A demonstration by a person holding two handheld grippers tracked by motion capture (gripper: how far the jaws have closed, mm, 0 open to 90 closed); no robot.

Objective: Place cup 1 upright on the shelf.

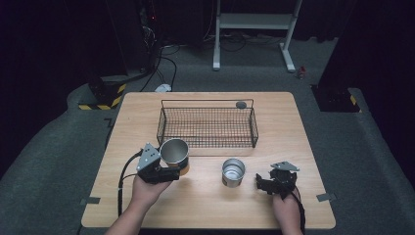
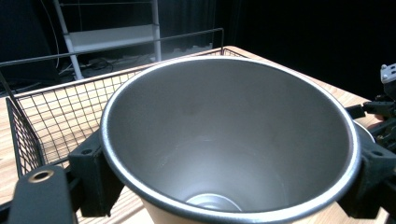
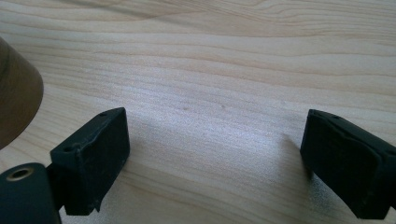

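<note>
My left gripper (image 1: 177, 170) is shut on a metal cup (image 1: 174, 152) with a tan outer wall, held just in front of the wire basket's left near corner. In the left gripper view, the black pads (image 2: 91, 177) press on both sides of the cup (image 2: 229, 140), whose open mouth faces the camera. A second, smaller steel cup (image 1: 233, 172) stands upright on the table to the right. My right gripper (image 1: 262, 185) rests low just right of that cup. Its jaws stand wide open over bare wood (image 3: 210, 163), and a rounded brownish surface (image 3: 14, 102) shows at the left edge.
A black wire basket (image 1: 254, 127) sits at the middle back of the wooden table (image 1: 205, 205), with a small grey round object (image 1: 240, 104) at its far rim. Beyond the table are dark floor, cables and a white stand.
</note>
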